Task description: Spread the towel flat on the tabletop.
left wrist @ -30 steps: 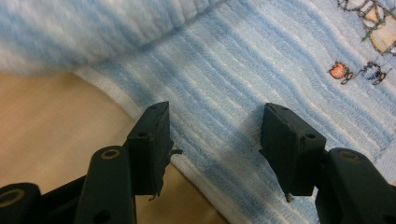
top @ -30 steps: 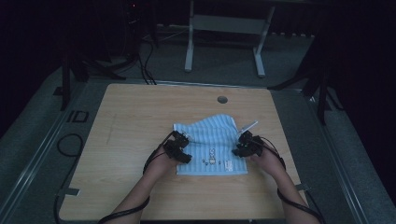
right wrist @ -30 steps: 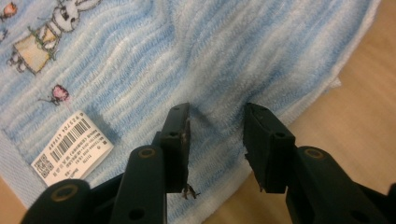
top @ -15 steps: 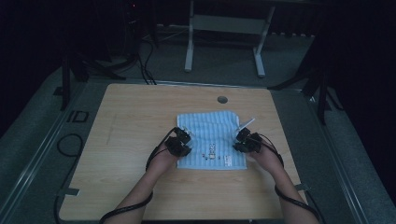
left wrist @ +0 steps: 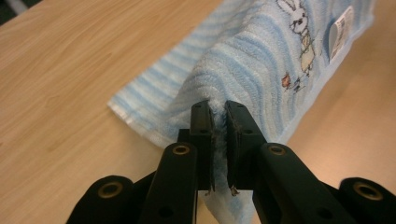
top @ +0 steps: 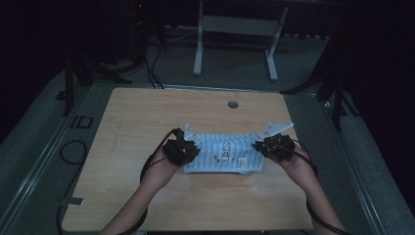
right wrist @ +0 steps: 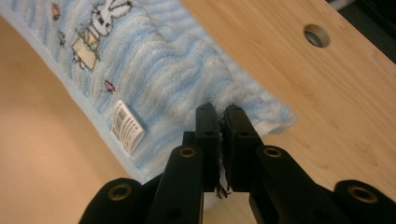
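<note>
Towel pinched at both ends

Towel (top: 222,152), blue striped with a bunny print, sits mid-worktop (top: 147,117), both ends raised. Your left tool (left wrist: 218,123) and right tool (right wrist: 221,123) have just clamped down, each pinching a fold of towel between its jaws.

Both grippers' fingers (left wrist: 201,122) freshly closed on towel (top: 222,152) corners, towel now lifted.

Towel (top: 226,152) on the table (top: 147,122) between left gripper (top: 188,147) and right gripper (top: 262,145), table hole (top: 233,104) behind.
</note>
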